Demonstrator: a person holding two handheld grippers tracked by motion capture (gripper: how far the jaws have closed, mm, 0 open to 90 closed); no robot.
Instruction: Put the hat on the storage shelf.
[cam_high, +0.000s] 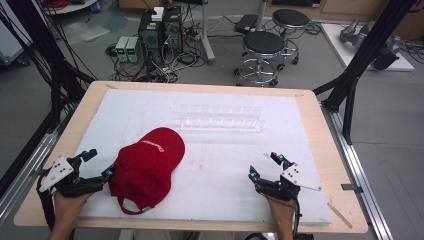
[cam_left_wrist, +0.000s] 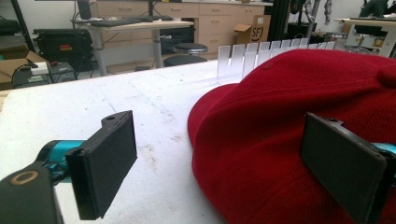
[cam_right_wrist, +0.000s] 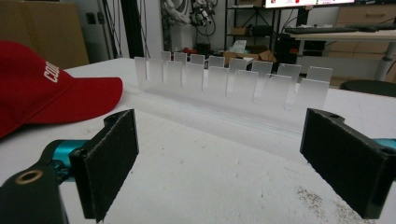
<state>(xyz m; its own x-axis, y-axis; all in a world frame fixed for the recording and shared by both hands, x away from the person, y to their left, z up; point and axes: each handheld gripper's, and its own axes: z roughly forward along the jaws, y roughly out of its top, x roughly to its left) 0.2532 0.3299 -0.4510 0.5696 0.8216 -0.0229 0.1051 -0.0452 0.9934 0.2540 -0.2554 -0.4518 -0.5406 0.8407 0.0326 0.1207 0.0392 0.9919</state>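
black foam-faced pads (cam_left_wrist: 108, 163) of the left gripper (cam_high: 92, 164) stand wide apart, holding nothing; one pad sits just beside the crown of the red fabric baseball cap (cam_high: 148, 167), the other over bare surface. whether that pad touches the fabric cannot be told. the right gripper (cam_high: 264, 166) also has its jaws wide and empty, near the front edge of the white foam board (cam_high: 225, 150), well apart from the cap.

the cap lies crown up toward the front left corner of the board, brim pointing toward the far edge, strap loop at the front edge. a clear acrylic slotted rack (cam_high: 221, 118) stands near the far edge, centre right. the board rests on a pale wooden table (cam_high: 325, 150).

step in hand, as judged: approach to the cap, before any grasp. next move calls for the left gripper to advance until crown fabric lies between both pads, then close. the soft fabric will likely fold under pressure.
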